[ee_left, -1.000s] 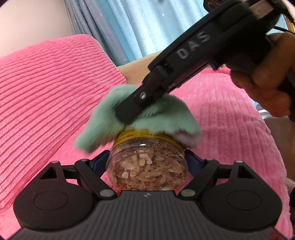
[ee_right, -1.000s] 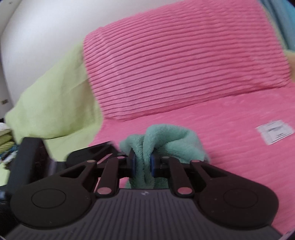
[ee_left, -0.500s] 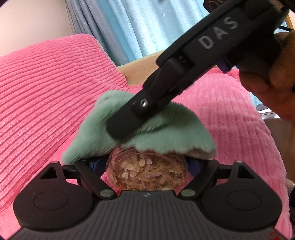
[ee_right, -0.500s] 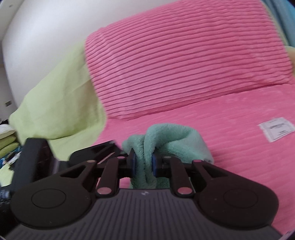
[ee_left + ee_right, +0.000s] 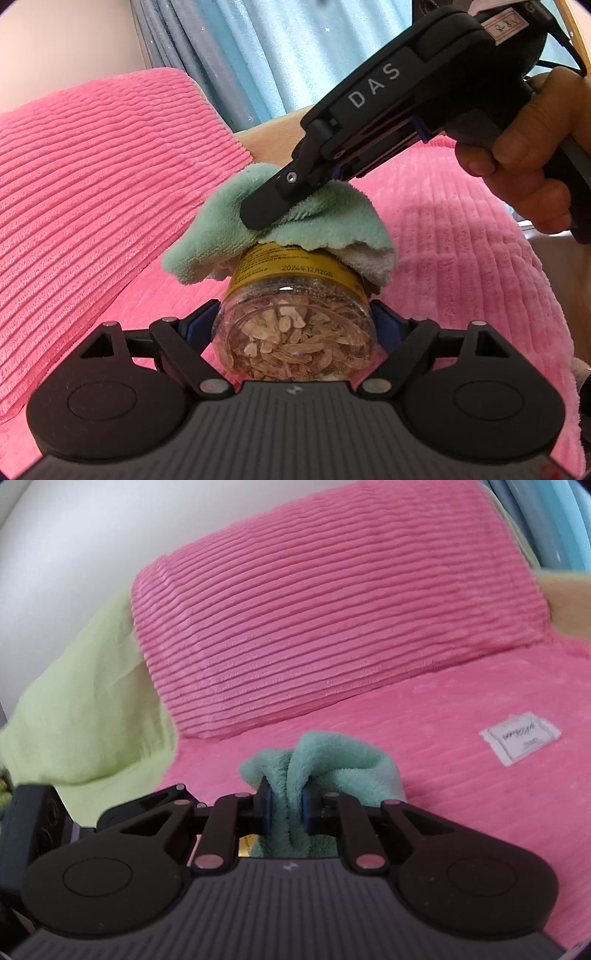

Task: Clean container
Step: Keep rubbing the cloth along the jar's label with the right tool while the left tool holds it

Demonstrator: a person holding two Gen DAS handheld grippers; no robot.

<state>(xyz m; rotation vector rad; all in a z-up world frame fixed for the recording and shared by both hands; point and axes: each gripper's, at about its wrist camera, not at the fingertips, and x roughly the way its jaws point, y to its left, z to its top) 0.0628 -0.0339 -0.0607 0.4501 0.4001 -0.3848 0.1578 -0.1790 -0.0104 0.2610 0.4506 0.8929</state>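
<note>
My left gripper [image 5: 295,325] is shut on a clear plastic jar [image 5: 295,332] with a yellow label band and pale dried pieces inside. It holds the jar over the pink bed. My right gripper [image 5: 286,805] is shut on a mint green cloth [image 5: 332,760]. In the left wrist view the right gripper [image 5: 266,210] presses that cloth [image 5: 321,221] onto the far end of the jar. The cloth drapes over the jar's top and hides it. A sliver of the yellow label [image 5: 247,843] shows under the right gripper.
A pink ribbed cover [image 5: 461,258] lies on the bed with a pink ribbed pillow [image 5: 332,609] behind it. A light green blanket [image 5: 85,709] lies to the left. A white tag [image 5: 521,736] is sewn on the cover. Blue curtains [image 5: 295,55] hang beyond.
The right gripper drew the cloth down over the jar's side, then slid it back up toward the far end. The yellow label shows again. The left gripper kept the jar still.
</note>
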